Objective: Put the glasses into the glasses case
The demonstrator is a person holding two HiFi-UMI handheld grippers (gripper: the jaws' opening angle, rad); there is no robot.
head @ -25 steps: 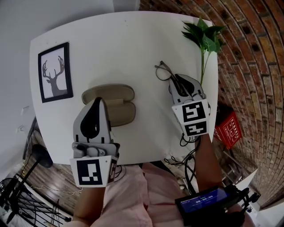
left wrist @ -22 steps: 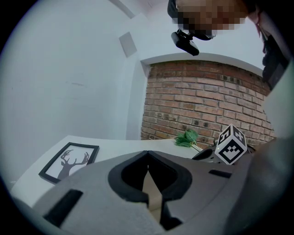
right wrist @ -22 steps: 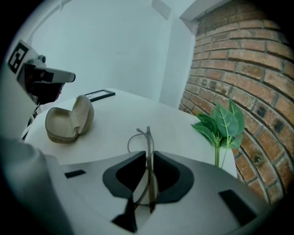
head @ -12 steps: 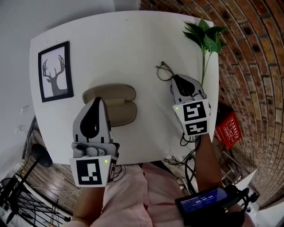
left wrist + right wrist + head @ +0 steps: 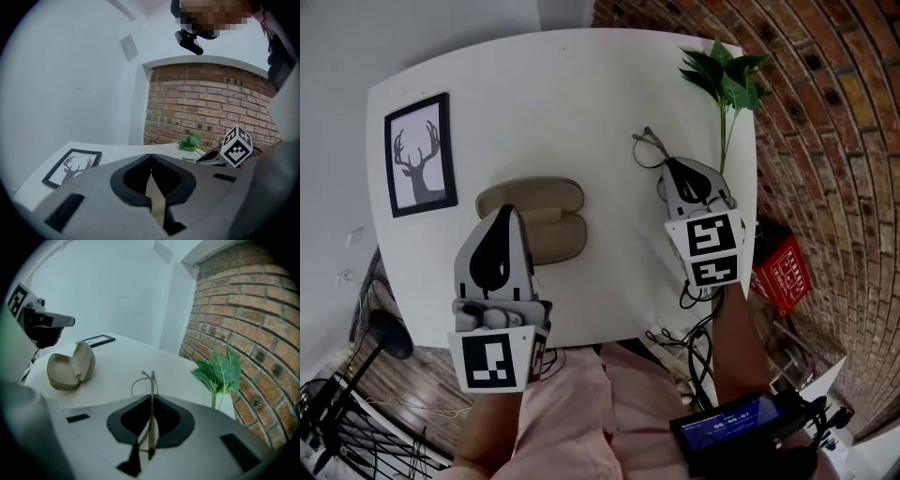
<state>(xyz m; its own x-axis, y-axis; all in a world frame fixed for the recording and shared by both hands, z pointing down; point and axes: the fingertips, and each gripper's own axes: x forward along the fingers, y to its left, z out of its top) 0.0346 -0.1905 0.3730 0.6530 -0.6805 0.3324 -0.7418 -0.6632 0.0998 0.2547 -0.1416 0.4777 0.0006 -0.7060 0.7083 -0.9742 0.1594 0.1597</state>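
Since the earlier frame: the right gripper (image 5: pixel 673 166) has just been closing its jaws, and they are now clenched on the glasses (image 5: pixel 648 150), with a thin temple arm pinched between them. The glasses lie almost where they did, and the left gripper (image 5: pixel 502 214) has not shifted.

Glasses: on the white table (image 5: pixel 581 84), right of centre, with the lens end pointing to the far side, away from the right gripper. In the right gripper view the frame (image 5: pixel 151 380) stands out past the jaw tips (image 5: pixel 151 398), and one lens rim curves off to the left.

Glasses case (image 5: pixel 546 223): beige and open, on the table left of the glasses and well apart from them. In the right gripper view the case (image 5: pixel 70 367) has its lid raised and its inside bare.

Left gripper: over the near-left part of the case. In its own view the jaw tips (image 5: pixel 150 156) meet with nothing between them, and the beige case shows through the gap behind the tips. The right gripper view shows it above the case, not touching.

Surroundings:
- A framed deer picture (image 5: pixel 420 155) lies flat at the left edge of the table.
- A green leafy sprig (image 5: pixel 727 80) is at the far right corner, beside the glasses.
- A brick wall (image 5: pixel 825 141) stands to the right.
- A red box (image 5: pixel 783 274) is on the floor beyond the right edge of the table.
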